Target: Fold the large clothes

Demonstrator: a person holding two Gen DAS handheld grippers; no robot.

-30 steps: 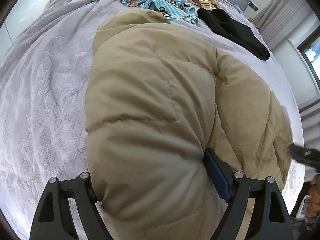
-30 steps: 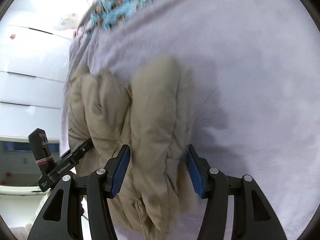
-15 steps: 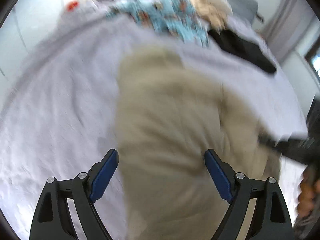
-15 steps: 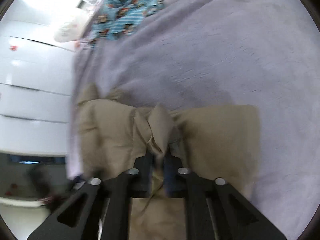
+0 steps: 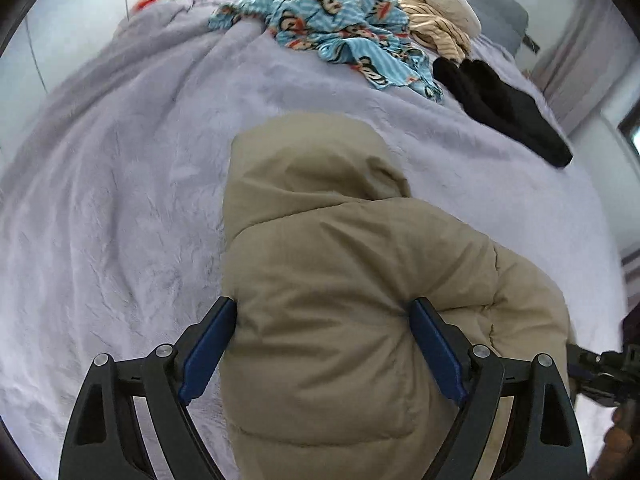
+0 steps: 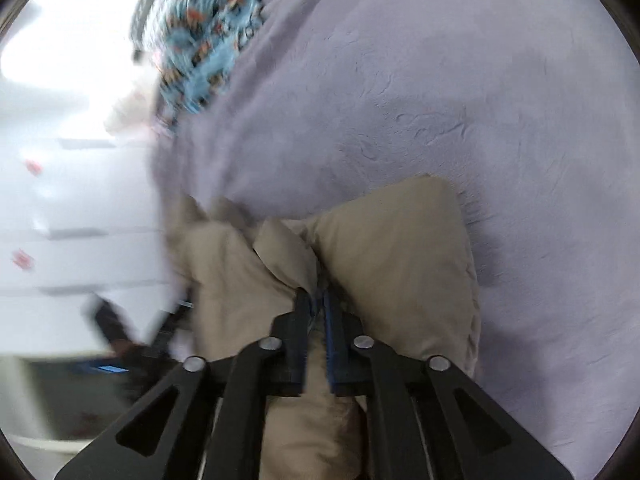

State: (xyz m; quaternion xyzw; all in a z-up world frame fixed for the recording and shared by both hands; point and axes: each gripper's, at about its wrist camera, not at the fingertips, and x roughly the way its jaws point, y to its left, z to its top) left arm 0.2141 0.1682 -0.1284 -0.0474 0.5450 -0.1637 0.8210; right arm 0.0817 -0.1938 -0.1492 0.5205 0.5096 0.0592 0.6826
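Note:
A beige puffer jacket (image 5: 344, 280) lies bunched on the lilac bedspread (image 5: 120, 208), hood end away from me. My left gripper (image 5: 324, 340) is wide open, its blue pads on either side of the jacket's near bulge. In the right wrist view my right gripper (image 6: 318, 304) is shut on a fold of the same jacket (image 6: 392, 248), pinching fabric between the pads. The right gripper also shows at the far right edge of the left wrist view (image 5: 600, 364).
At the far end of the bed lie a blue monkey-print garment (image 5: 340, 28), a striped cream garment (image 5: 436, 28) and a black garment (image 5: 500, 108). White drawer fronts (image 6: 60, 220) stand to the left of the bed. Bare bedspread (image 6: 440, 80) spreads beyond the jacket.
My right gripper closed on a fold of the jacket. My left gripper pulled back from the jacket, which now looks smaller and farther away, and stayed open.

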